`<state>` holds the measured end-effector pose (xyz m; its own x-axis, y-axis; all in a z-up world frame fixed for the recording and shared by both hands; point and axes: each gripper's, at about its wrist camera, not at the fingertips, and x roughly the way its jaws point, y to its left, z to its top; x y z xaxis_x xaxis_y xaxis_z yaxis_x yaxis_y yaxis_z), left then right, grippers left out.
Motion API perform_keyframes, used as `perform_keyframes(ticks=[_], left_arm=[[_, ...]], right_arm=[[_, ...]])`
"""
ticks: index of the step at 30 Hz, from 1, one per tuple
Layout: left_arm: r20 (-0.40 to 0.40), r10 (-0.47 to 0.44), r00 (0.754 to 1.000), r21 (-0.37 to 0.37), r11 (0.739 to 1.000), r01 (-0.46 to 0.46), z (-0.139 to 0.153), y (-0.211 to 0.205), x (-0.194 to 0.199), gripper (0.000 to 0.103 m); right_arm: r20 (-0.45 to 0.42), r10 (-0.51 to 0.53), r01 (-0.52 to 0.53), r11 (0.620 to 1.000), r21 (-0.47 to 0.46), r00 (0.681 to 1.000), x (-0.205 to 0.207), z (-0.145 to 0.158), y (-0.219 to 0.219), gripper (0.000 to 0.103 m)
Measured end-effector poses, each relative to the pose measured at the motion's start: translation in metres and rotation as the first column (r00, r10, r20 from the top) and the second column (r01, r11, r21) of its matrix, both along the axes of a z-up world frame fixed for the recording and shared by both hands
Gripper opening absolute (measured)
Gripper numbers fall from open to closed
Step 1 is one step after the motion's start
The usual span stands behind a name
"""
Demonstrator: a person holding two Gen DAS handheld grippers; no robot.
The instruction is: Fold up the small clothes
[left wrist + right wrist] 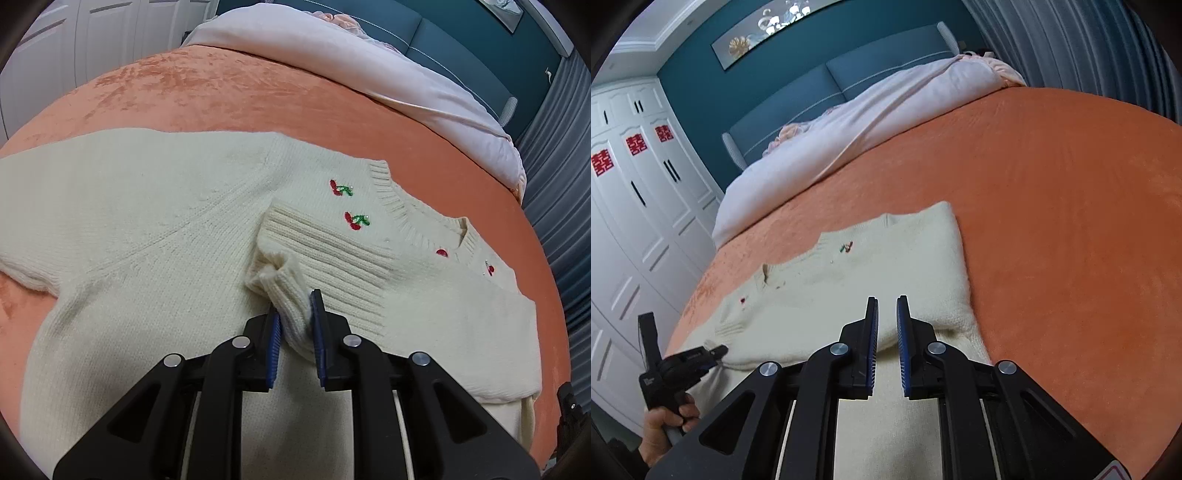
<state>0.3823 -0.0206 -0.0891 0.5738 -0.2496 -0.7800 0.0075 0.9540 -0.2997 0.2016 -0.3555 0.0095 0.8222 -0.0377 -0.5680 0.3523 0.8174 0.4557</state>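
A cream knit sweater (155,206) with red cherry embroidery lies flat on the orange bedspread (258,99). My left gripper (295,306) is shut on the ribbed sleeve cuff (288,295), which lies folded over the sweater's chest. In the right wrist view the sweater (886,258) lies ahead. My right gripper (886,306) hovers above its near part with the jaws a narrow gap apart and nothing between them. The left gripper (716,350) shows at the lower left of that view, at the sweater's edge, held by a hand.
A pale pink duvet (868,122) is bunched at the head of the bed against a teal headboard (820,85). White wardrobe doors (631,221) stand left. Grey curtains (561,184) hang at the far side. The bedspread (1071,221) extends right of the sweater.
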Motion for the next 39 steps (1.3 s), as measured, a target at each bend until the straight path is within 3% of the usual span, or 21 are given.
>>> perform_keyframes(ticks=[3, 5, 7, 9, 10, 11, 13, 15, 17, 22, 26, 27, 28, 29, 30, 32, 33, 37, 39], left_arm=[[-0.002, 0.004, 1.000, 0.011, 1.000, -0.004, 0.001, -0.001, 0.000, 0.016], [-0.003, 0.002, 1.000, 0.024, 1.000, -0.001, 0.001, -0.002, 0.000, 0.016], [-0.006, -0.005, 1.000, 0.029, 1.000, 0.005, 0.005, -0.001, -0.002, 0.018], [0.001, 0.014, 1.000, -0.010, 1.000, -0.014, 0.013, 0.011, -0.008, 0.028], [0.015, 0.034, 0.999, -0.035, 0.999, -0.034, 0.019, 0.021, -0.013, 0.039], [0.030, 0.069, 0.997, -0.052, 0.996, -0.067, 0.024, 0.036, -0.019, 0.052], [0.048, 0.163, 0.985, -0.062, 0.985, -0.160, 0.030, 0.079, -0.032, 0.066], [0.031, 0.271, 0.962, -0.066, 0.961, -0.269, 0.029, 0.135, -0.041, 0.067], [-0.005, 0.396, 0.918, -0.065, 0.916, -0.396, 0.024, 0.199, -0.047, 0.071], [-0.070, 0.684, 0.726, -0.108, 0.718, -0.687, 0.014, 0.347, -0.062, 0.073], [-0.070, 0.765, 0.640, -0.182, 0.621, -0.763, 0.014, 0.399, -0.058, 0.068], [-0.080, 0.770, 0.633, -0.202, 0.610, -0.767, 0.013, 0.403, -0.056, 0.063], [-0.093, 0.770, 0.632, -0.217, 0.604, -0.767, 0.012, 0.407, -0.051, 0.046], [-0.107, 0.760, 0.641, -0.226, 0.609, -0.760, 0.010, 0.409, -0.045, 0.019], [-0.127, 0.739, 0.662, -0.236, 0.625, -0.744, 0.009, 0.409, -0.038, 0.009], [-0.100, 0.731, 0.675, -0.241, 0.640, -0.729, 0.023, 0.398, -0.032, 0.009], [-0.048, 0.712, 0.701, -0.264, 0.667, -0.696, 0.041, 0.387, -0.029, 0.009], [0.170, 0.508, 0.844, -0.305, 0.842, -0.445, 0.132, 0.290, -0.018, 0.008], [0.274, 0.346, 0.897, -0.301, 0.917, -0.262, 0.175, 0.216, -0.019, 0.008]], right_arm=[[-0.072, 0.039, -0.040, 0.999, -0.003, 0.997, 0.028, -0.013, -0.003, 0.009], [-0.245, 0.064, -0.073, 0.997, -0.026, 0.967, 0.058, -0.049, 0.002, 0.005], [-0.219, 0.053, -0.060, 0.998, -0.025, 0.974, 0.053, -0.049, 0.002, 0.005], [-0.185, 0.057, -0.065, 0.997, -0.037, 0.981, 0.041, -0.031, 0.007, 0.007], [-0.159, 0.067, -0.074, 0.996, -0.039, 0.985, 0.032, -0.023, 0.012, 0.008], [-0.136, 0.085, -0.092, 0.995, -0.042, 0.987, 0.020, -0.015, 0.020, 0.010], [-0.110, 0.124, -0.131, 0.989, -0.062, 0.986, -0.004, -0.005, 0.040, 0.013], [-0.094, 0.182, -0.189, 0.979, -0.080, 0.979, -0.035, 0.000, 0.064, 0.014], [-0.107, 0.233, -0.243, 0.965, -0.093, 0.967, -0.057, -0.001, 0.090, 0.014], [-0.164, 0.328, -0.345, 0.934, -0.093, 0.930, -0.097, -0.003, 0.141, 0.014], [-0.200, 0.354, -0.366, 0.930, -0.025, 0.914, -0.100, -0.010, 0.164, 0.014], [-0.207, 0.358, -0.369, 0.929, -0.014, 0.910, -0.099, -0.011, 0.168, 0.014], [-0.212, 0.362, -0.372, 0.928, -0.007, 0.908, -0.098, -0.011, 0.172, 0.014], [-0.216, 0.364, -0.373, 0.928, -0.002, 0.906, -0.098, -0.011, 0.176, 0.014], [-0.216, 0.365, -0.373, 0.928, 0.004, 0.906, -0.097, -0.010, 0.178, 0.014], [-0.213, 0.365, -0.370, 0.929, 0.016, 0.907, -0.098, -0.007, 0.182, 0.014], [-0.208, 0.364, -0.368, 0.930, 0.020, 0.908, -0.098, -0.005, 0.183, 0.014], [-0.187, 0.366, -0.370, 0.929, 0.017, 0.911, -0.101, 0.000, 0.183, 0.015], [-0.184, 0.364, -0.366, 0.930, 0.024, 0.913, -0.103, -0.002, 0.181, 0.015]])
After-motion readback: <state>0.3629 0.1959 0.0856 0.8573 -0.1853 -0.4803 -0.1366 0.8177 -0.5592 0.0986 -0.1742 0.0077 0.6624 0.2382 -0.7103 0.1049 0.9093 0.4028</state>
